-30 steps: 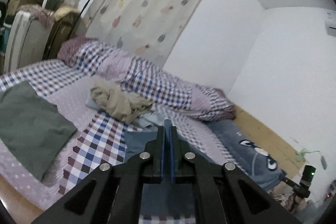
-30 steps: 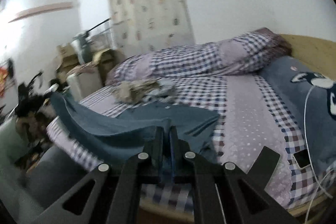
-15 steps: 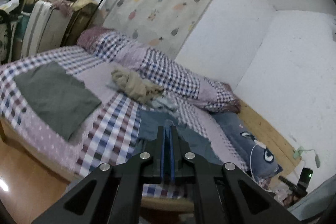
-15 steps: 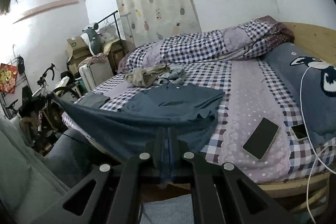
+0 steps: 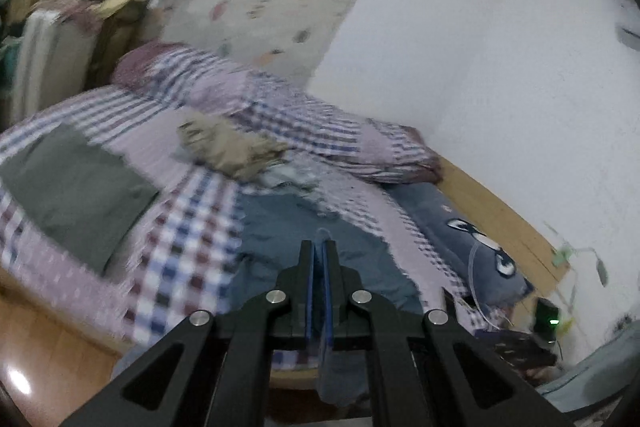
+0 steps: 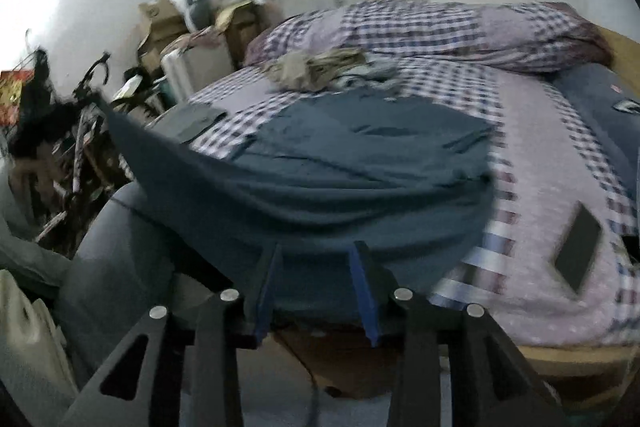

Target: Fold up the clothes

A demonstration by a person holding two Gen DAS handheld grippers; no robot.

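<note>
At bed's near edge: blue shirt (image 6: 360, 155) spread, hem overhanging.
L gripper (image 5: 319, 251): pinching shirt hem.
R gripper (image 6: 316, 255): jaws wide, holding nothing.

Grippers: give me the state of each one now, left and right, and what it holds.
Left gripper: shut on the blue shirt, a fold pinched between its fingers.
Right gripper: open, holding nothing; the shirt hem lies just ahead.

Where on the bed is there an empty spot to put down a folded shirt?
Free: the checked sheet between the folded grey-green garment and the blue shirt. Another strip, dotted lilac, lies between the blue shirt and the blue pillow, but a phone sits at its near end. Crowded: the beige clothes pile by the rolled duvet.
</note>
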